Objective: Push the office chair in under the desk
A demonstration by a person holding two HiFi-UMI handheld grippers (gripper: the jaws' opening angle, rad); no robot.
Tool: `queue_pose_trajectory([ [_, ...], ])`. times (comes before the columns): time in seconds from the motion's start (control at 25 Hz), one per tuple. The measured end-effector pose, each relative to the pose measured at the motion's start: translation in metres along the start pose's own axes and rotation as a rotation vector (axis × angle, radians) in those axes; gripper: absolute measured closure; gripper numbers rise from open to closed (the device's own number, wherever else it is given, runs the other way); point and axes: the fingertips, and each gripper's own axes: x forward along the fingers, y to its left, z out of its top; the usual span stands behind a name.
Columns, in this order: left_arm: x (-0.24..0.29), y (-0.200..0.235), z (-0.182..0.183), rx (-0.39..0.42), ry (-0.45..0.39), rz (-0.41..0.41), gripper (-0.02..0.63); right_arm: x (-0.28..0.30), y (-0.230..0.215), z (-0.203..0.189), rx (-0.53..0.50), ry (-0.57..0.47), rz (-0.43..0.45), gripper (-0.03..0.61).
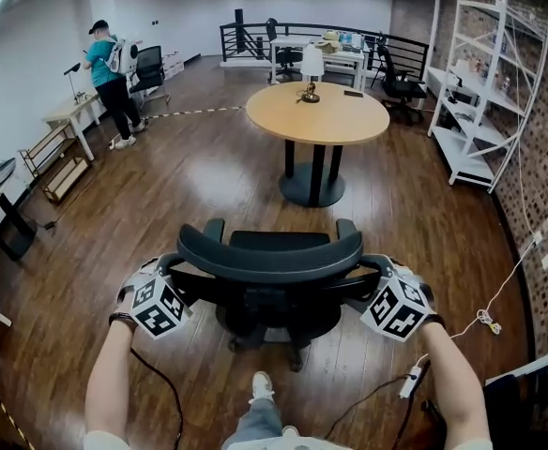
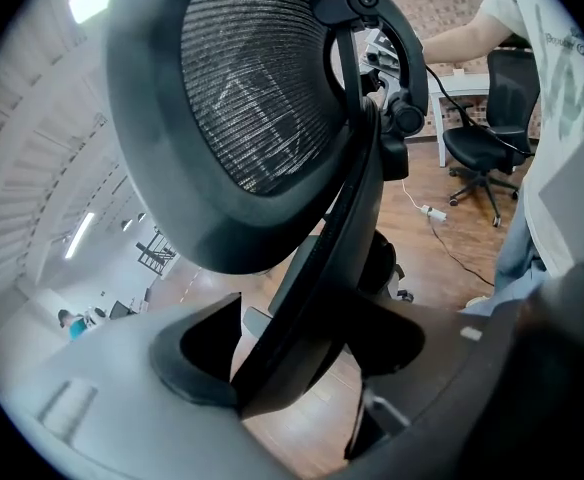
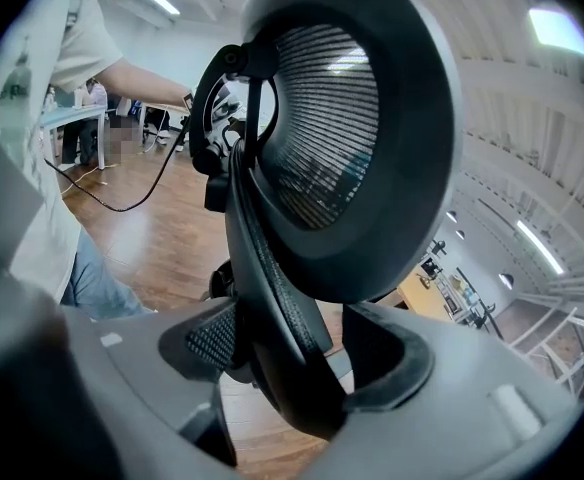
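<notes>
One office chair, seat facing desk, left tool and right tool clenching backrest

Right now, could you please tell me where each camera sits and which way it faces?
Head view: on the person's head, facing steeply down at the black mesh-backed office chair; both forearms, the left gripper, the right gripper and a shoe show.
Left gripper view: on that gripper, looking along jaws clamped on the chair's backrest; shirt at right.
Right gripper view: likewise, shirt at left.
All three share the chair.
</notes>
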Motion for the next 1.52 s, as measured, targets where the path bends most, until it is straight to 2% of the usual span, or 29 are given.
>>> queue_pose_trajectory([
  [0.4, 0.058, 0.064, 0.008, 0.030, 0.016, -0.063, 0.281, 0.045, -0.058, 0.003, 0.024, 0.047, -0.059, 0.262],
  [0.88, 0.145, 0.138, 0.047, 0.083, 0.000, -0.099, 0.285, 0.099, -0.150, -0.025, 0.043, 0.163, -0.167, 0.267],
  [1.52, 0.212, 0.220, 0.066, 0.126, -0.038, -0.128, 0.285, 0.146, -0.225, -0.018, 0.097, 0.203, -0.201, 0.262],
])
